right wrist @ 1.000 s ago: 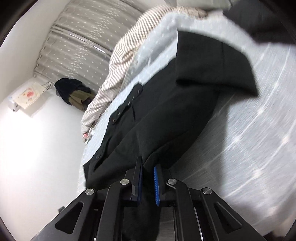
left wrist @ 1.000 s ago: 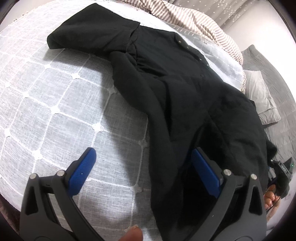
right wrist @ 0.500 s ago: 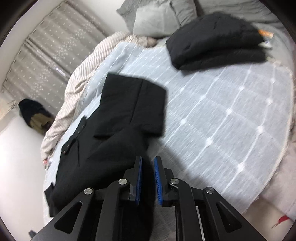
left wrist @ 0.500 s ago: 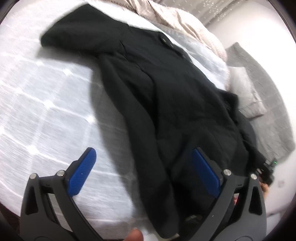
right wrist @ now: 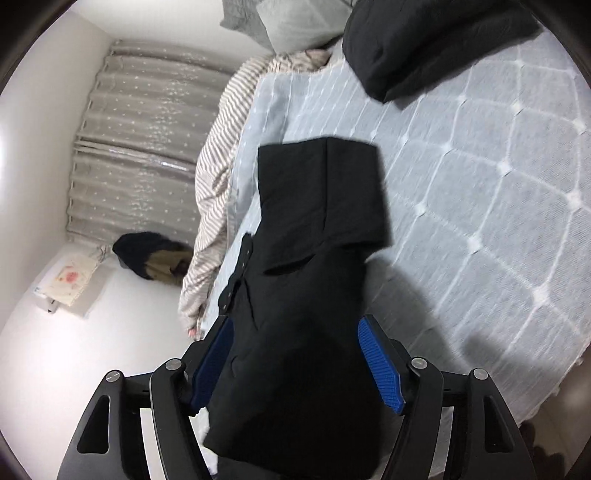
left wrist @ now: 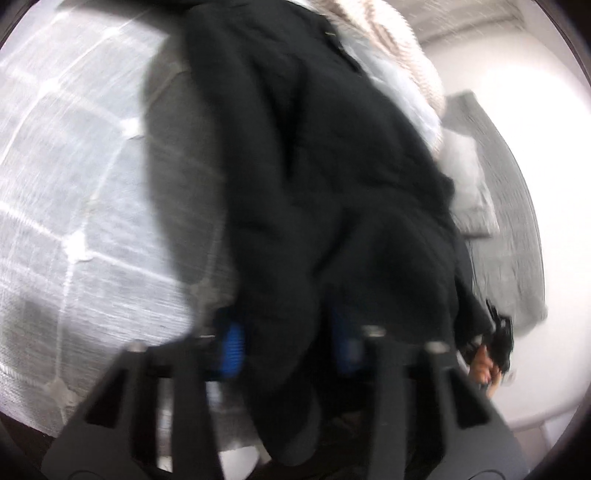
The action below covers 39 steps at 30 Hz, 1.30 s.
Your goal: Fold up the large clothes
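A large black garment (right wrist: 317,236) lies lengthwise on the grey-white quilted bed (right wrist: 498,192), one sleeve folded across its far end. In the blurred left wrist view the garment (left wrist: 314,166) fills the middle. My left gripper (left wrist: 288,347) has its jaws close together around a thick fold of the black cloth. My right gripper (right wrist: 299,362) is open, its blue pads wide apart on either side of the garment's near end, which lies loose between them.
A folded dark garment (right wrist: 436,40) lies at the far end of the bed near grey pillows (right wrist: 295,22). A striped duvet (right wrist: 218,166) runs along the bed's left side. Curtains (right wrist: 140,147) and a white wall stand beyond. The bed edge is close below.
My left gripper has closed from wide open onto the garment's edge and moved in. My right gripper has opened and let go of the cloth it held.
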Tool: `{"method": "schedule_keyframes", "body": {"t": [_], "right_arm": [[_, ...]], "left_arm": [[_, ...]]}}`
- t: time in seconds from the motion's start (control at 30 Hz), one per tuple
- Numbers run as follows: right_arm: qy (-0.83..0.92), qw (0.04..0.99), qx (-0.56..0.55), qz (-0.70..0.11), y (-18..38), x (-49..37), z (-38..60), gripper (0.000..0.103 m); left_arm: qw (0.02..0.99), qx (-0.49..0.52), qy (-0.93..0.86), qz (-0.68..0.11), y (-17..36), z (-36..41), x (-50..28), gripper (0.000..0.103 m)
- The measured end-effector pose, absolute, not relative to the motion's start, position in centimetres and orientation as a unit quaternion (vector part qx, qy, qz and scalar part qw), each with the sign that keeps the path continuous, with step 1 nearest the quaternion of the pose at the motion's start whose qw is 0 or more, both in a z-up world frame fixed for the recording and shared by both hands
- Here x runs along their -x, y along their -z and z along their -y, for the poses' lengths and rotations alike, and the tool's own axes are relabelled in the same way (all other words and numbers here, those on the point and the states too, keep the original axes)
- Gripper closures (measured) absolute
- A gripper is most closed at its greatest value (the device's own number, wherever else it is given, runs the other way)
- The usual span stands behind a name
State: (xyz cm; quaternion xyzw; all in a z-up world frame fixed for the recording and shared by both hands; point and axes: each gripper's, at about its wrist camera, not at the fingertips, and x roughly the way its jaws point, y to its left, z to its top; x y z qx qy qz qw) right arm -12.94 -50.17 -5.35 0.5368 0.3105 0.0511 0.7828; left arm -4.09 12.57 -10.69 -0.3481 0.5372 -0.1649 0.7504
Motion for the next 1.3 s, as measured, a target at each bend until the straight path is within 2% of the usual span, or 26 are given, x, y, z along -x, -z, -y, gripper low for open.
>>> {"method": "schedule_keyframes", "body": {"t": [0.03,0.17,0.3,0.33,0.37,0.4,0.47,0.57,0.63,0.73,0.87,0.93,1.03,1.1,1.17,1.23,1.3], "right_arm": [[-0.047,0.786,-0.525,-0.322,4.8,12.6,49.7,0.032],[-0.053,0.816,-0.455,-0.352,2.6,12.3,46.9,0.031],[-0.019,0.84,-0.359,-0.405,2.1,11.7,44.1,0.031],[0.001,0.848,-0.329,-0.416,2.2,11.8,43.5,0.039],[0.009,0.851,-0.312,-0.422,2.4,11.8,43.2,0.075],[0.012,0.852,-0.289,-0.437,2.7,11.7,42.9,0.091],[0.016,0.851,-0.284,-0.441,2.8,12.5,43.2,0.096],[0.009,0.859,-0.292,-0.421,2.1,15.3,44.3,0.097],[0.011,0.863,-0.29,-0.413,1.8,17.0,45.0,0.097],[0.042,0.85,-0.266,-0.452,3.6,17.7,45.8,0.097],[0.084,0.804,-0.228,-0.542,9.5,15.8,46.0,0.093],[0.099,0.8,-0.216,-0.55,10.5,15.1,45.7,0.092],[0.153,0.806,-0.175,-0.544,9.0,14.9,45.2,0.064],[0.201,0.819,-0.127,-0.523,7.3,14.8,44.8,0.06],[0.208,0.832,-0.116,-0.502,5.5,14.6,44.4,0.043],[0.195,0.847,-0.126,-0.477,3.9,14.2,43.5,0.032],[0.173,0.86,-0.125,-0.464,2.6,12.9,41.9,0.031]], "left_arm": [[0.746,0.357,0.155,-0.54,11.0,-13.0,4.0,0.093],[0.758,0.352,0.15,-0.529,10.1,-14.0,5.0,0.096],[0.798,0.32,0.148,-0.488,6.0,-15.5,7.0,0.097],[0.805,0.32,0.151,-0.477,5.0,-16.0,7.6,0.097],[0.813,0.317,0.152,-0.464,3.8,-16.7,8.1,0.097],[0.825,0.312,0.148,-0.447,2.5,-17.5,8.8,0.097],[0.842,0.303,0.142,-0.424,0.2,-19.3,10.1,0.097],[0.849,0.281,0.139,-0.426,-1.2,-20.4,10.8,0.097],[0.848,0.257,0.131,-0.443,-0.6,-19.8,11.1,0.097],[0.838,0.191,0.096,-0.502,2.6,-19.0,10.3,0.097],[0.81,0.114,0.061,-0.572,7.5,-16.9,8.7,0.096],[0.805,0.097,0.058,-0.583,8.4,-16.7,8.6,0.092],[0.819,0.071,0.046,-0.567,7.2,-16.5,9.0,0.082],[0.838,0.052,0.027,-0.542,5.7,-16.7,9.1,0.073],[0.853,0.045,0.02,-0.52,4.3,-16.9,9.0,0.036],[0.868,0.04,0.01,-0.495,3.2,-17.0,8.6,0.026],[0.878,0.026,-0.007,-0.477,2.5,-17.1,7.4,0.026]]}}
